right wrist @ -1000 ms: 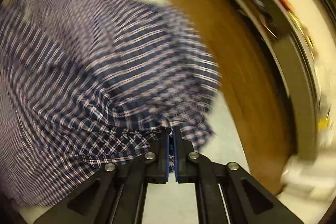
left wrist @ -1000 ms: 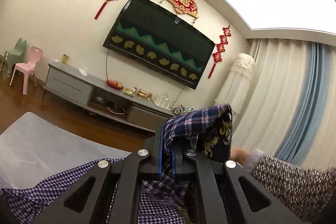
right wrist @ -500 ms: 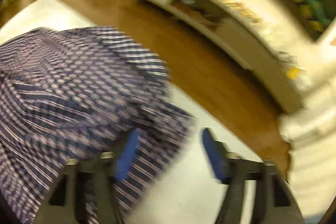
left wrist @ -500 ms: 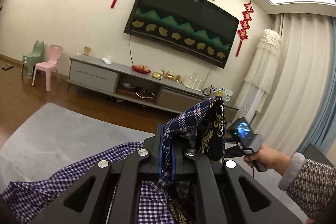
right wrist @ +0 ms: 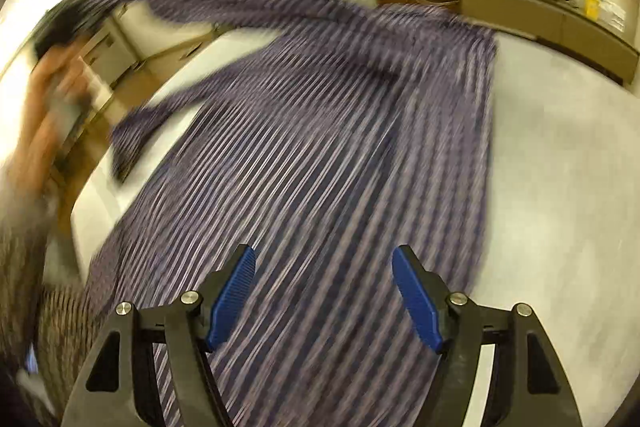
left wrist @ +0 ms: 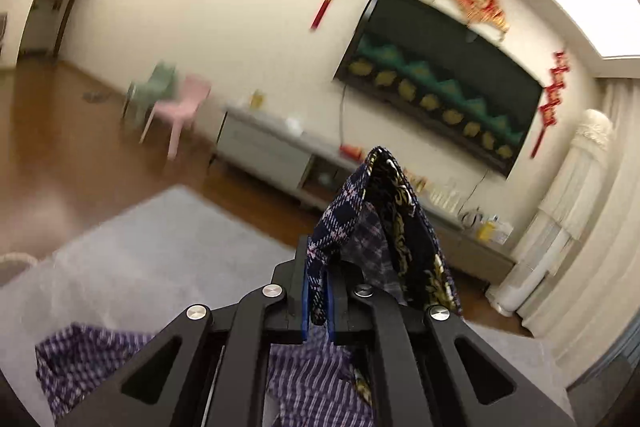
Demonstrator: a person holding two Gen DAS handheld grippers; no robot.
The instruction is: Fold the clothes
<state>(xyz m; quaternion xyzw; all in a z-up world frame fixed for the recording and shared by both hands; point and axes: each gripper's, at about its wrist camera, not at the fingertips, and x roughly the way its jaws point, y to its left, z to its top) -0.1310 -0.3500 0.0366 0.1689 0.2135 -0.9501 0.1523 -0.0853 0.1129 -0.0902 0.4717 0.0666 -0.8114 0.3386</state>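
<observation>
A navy plaid shirt (right wrist: 328, 155) lies spread over the grey table (right wrist: 560, 187), blurred in the right wrist view; one end rises to the upper left toward the other hand. My left gripper (left wrist: 316, 291) is shut on a corner of the shirt (left wrist: 344, 215), whose dark gold-patterned lining (left wrist: 404, 211) folds up above the fingers. More shirt cloth (left wrist: 92, 359) hangs below. My right gripper (right wrist: 324, 291) is open and empty just above the shirt, its blue pads (right wrist: 232, 295) wide apart.
The grey table (left wrist: 140, 251) ends at a wooden floor (left wrist: 60, 155). Beyond stand a TV cabinet (left wrist: 272, 155), a wall TV (left wrist: 436, 99), a pink chair (left wrist: 180, 107) and white curtains (left wrist: 568, 227). The person's left hand and sleeve (right wrist: 44, 115) show at the left.
My right gripper let go of the shirt, opened wide and swung over the spread cloth. My left gripper kept its hold on the corner and turned left, away from the right hand.
</observation>
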